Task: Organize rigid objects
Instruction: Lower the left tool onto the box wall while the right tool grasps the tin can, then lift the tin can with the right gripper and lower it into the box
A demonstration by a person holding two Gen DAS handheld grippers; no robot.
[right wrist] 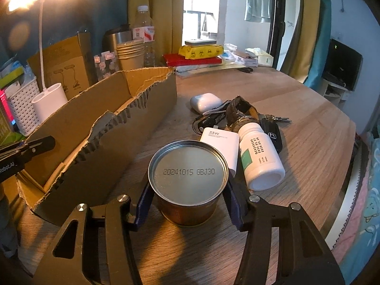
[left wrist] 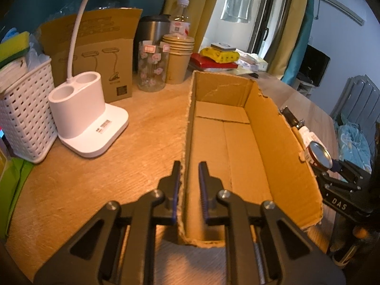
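Observation:
An open cardboard box [left wrist: 237,142] lies on the wooden table, empty inside. My left gripper [left wrist: 188,173] straddles the box's near left wall, one finger outside, one inside, with a gap left on the inner side. My right gripper [right wrist: 187,190] is shut on a metal can [right wrist: 188,175] with a stamped silver lid, just right of the box [right wrist: 106,142]. The can [left wrist: 319,154] and right gripper show past the box's right wall in the left wrist view. A white pill bottle [right wrist: 260,156], white charger [right wrist: 223,147], car key [right wrist: 273,135], watch [right wrist: 239,111] and earbud case [right wrist: 205,102] lie beyond the can.
A white lamp base [left wrist: 85,118], a white basket [left wrist: 26,114], a brown carton [left wrist: 95,54], a glass jar [left wrist: 152,68], paper cups [left wrist: 178,57], a steel flask and a water bottle stand at the back left. Books and a yellow pack [right wrist: 201,52] lie at the back.

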